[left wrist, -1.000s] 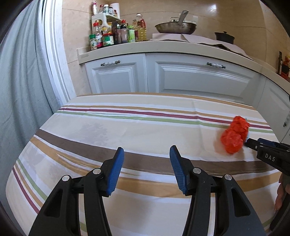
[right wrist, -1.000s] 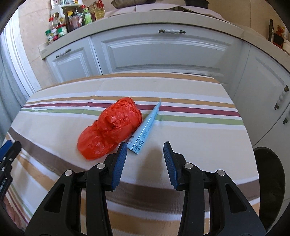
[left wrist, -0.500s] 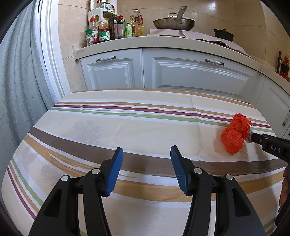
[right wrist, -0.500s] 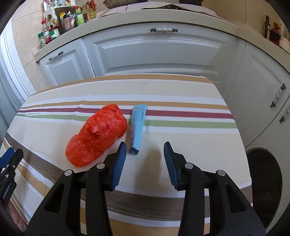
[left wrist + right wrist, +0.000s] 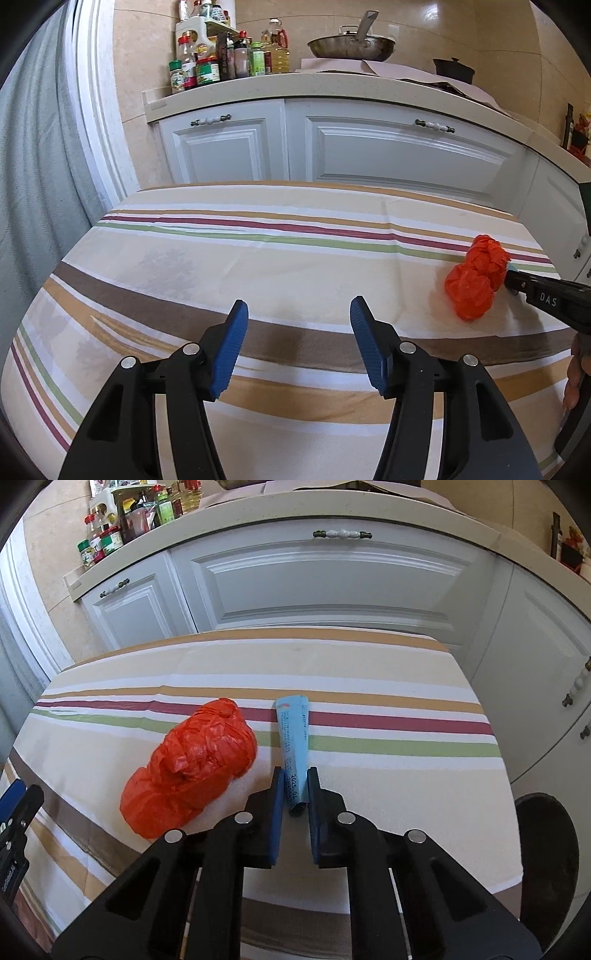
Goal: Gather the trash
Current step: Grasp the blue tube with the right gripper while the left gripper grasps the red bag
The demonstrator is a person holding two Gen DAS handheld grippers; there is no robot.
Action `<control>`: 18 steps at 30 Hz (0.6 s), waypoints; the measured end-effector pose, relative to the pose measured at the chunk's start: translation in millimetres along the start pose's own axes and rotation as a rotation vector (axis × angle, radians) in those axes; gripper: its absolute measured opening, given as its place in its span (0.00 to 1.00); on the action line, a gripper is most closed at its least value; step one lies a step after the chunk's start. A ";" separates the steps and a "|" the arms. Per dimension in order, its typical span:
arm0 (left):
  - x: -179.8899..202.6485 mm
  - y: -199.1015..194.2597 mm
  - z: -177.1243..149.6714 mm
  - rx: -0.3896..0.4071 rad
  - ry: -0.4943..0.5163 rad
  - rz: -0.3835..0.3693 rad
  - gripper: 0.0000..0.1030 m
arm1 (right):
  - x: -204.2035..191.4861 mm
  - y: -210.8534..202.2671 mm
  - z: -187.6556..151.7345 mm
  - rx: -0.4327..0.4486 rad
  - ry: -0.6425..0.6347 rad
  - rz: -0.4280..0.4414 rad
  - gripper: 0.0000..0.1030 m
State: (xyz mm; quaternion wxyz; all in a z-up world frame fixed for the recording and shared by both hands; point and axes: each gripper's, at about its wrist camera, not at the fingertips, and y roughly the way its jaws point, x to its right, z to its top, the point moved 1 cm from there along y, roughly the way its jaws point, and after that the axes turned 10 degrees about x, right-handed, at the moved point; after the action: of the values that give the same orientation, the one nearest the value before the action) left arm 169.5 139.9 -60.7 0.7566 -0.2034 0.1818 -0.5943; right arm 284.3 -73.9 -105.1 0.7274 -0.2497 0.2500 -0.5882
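A light blue tube (image 5: 293, 738) lies on the striped tablecloth (image 5: 369, 782), and my right gripper (image 5: 295, 779) is shut on its near end. Just left of the tube sits a crumpled red plastic bag (image 5: 192, 768). In the left wrist view that red bag (image 5: 474, 280) is at the far right, with the right gripper's black body (image 5: 546, 299) against it. My left gripper (image 5: 297, 317) hovers over the tablecloth (image 5: 258, 266) well left of the bag, its jaws opening with nothing between them.
White kitchen cabinets (image 5: 332, 147) stand behind the table, with bottles and jars (image 5: 221, 62), a pan (image 5: 351, 44) and a dark pot (image 5: 454, 70) on the counter. A grey curtain (image 5: 33, 177) hangs at left. A dark round bin (image 5: 546, 849) stands on the floor at the table's right.
My right gripper has closed on the near end of the blue tube, which turned from slanting to pointing straight away. The left gripper's jaws have widened slightly.
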 end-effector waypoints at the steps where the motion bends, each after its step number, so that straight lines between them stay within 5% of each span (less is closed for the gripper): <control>1: 3.7 0.3 0.3 0.000 0.005 -0.007 0.55 | 1.4 -1.5 -1.1 0.001 0.000 0.001 0.10; 18: 93.3 5.2 4.9 -0.005 0.116 -0.172 0.55 | 64.9 -35.1 -15.3 0.048 0.043 -0.052 0.10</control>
State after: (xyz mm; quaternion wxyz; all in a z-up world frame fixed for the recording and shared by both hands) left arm 197.6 50.6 -62.4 0.6904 -0.1853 0.2086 -0.6674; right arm 260.5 -145.1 -98.0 0.7120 -0.2259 0.2449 -0.6181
